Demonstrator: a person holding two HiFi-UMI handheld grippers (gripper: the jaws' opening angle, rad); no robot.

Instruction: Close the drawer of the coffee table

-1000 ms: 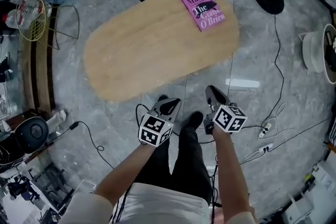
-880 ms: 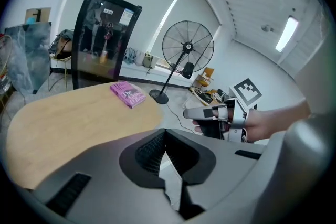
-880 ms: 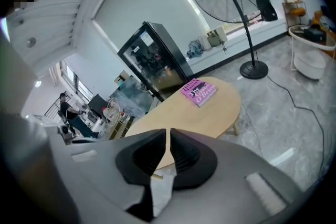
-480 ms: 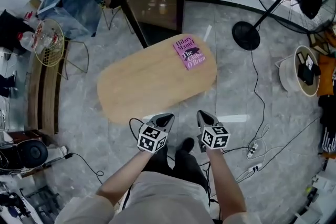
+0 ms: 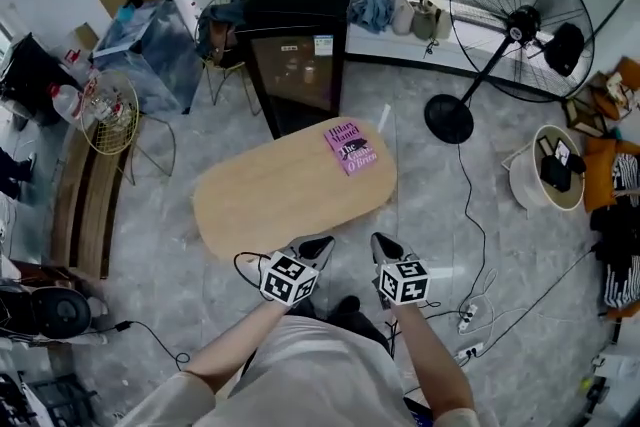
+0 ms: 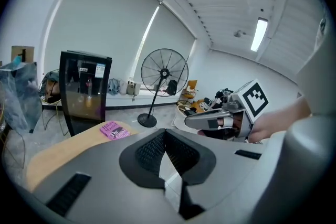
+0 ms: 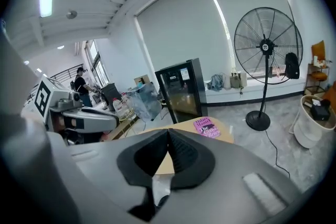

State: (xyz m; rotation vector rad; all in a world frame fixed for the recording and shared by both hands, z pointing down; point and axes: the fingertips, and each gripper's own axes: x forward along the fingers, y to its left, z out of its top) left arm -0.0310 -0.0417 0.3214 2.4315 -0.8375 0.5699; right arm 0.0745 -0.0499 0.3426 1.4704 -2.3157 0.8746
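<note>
We see the coffee table [image 5: 290,190] standing on the grey marbled floor [image 5: 470,175], between our two grippers and a black glass-door fridge [image 5: 300,45]. Its top is a long rounded oval of pale, matte wood with a smooth edge and no corners. It lies slantwise in the head view, with its right end farther from us. We cannot make out its drawer from above. A book with a glossy magenta cover [image 5: 350,147] lies flat at the far right end of the tabletop, close to the edge; the rest of the wood is bare.

The left gripper [image 5: 315,248] and the right gripper [image 5: 383,245] hang side by side in the air on the near side of the table, apart from it. Each has a grey shell and a white cube with black square markers. In the left gripper view the black ribbed pads [image 6: 152,149] meet at the tip with nothing between them. In the right gripper view the pads [image 7: 184,150] are likewise pressed together and empty.

A tall pedestal fan [image 5: 515,25] with a round wire cage stands to the right, its black disc base on the floor.
</note>
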